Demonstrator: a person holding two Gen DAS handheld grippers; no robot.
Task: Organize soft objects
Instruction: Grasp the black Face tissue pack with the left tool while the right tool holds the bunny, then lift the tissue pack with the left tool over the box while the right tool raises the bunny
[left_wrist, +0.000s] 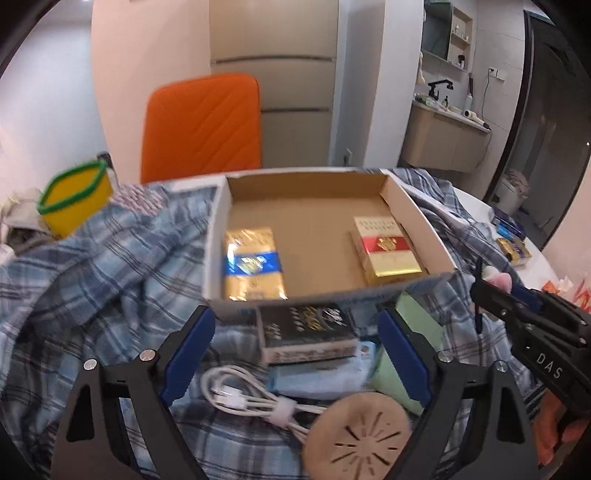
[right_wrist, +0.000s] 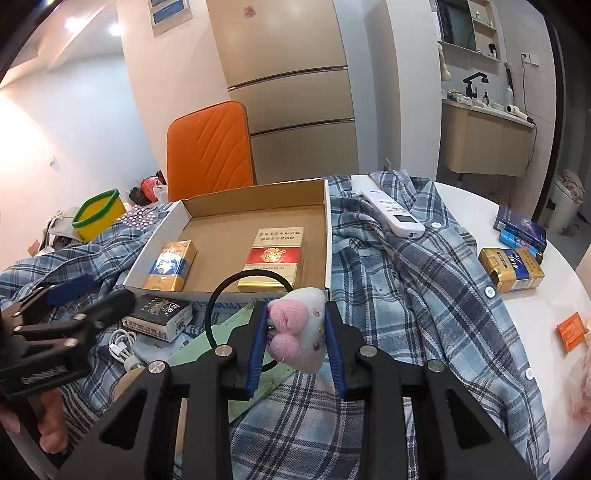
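Observation:
My right gripper (right_wrist: 295, 314) is shut on a white and pink plush hair tie (right_wrist: 301, 332), whose black elastic loop (right_wrist: 221, 291) arcs out to the left. It hangs over a blue plaid shirt (right_wrist: 406, 295), just in front of an open cardboard box (right_wrist: 155, 254). In the left wrist view this gripper (left_wrist: 491, 291) comes in from the right with the plush (left_wrist: 498, 278) peeking out. My left gripper (left_wrist: 295, 317) is open with nothing between its fingers. It hovers over a black pack (left_wrist: 306, 332) and a coiled white cable (left_wrist: 240, 398) on the shirt (left_wrist: 110, 277).
The box (left_wrist: 218, 229) holds a gold-blue pack (left_wrist: 253, 264) and a red-gold pack (left_wrist: 388, 251). A yellow basket (right_wrist: 98, 214) sits far left, a white remote (right_wrist: 391, 212) on the shirt. More packs (right_wrist: 511, 269) lie right. A wooden disc (left_wrist: 362, 432) and an orange chair (left_wrist: 203, 122) are near.

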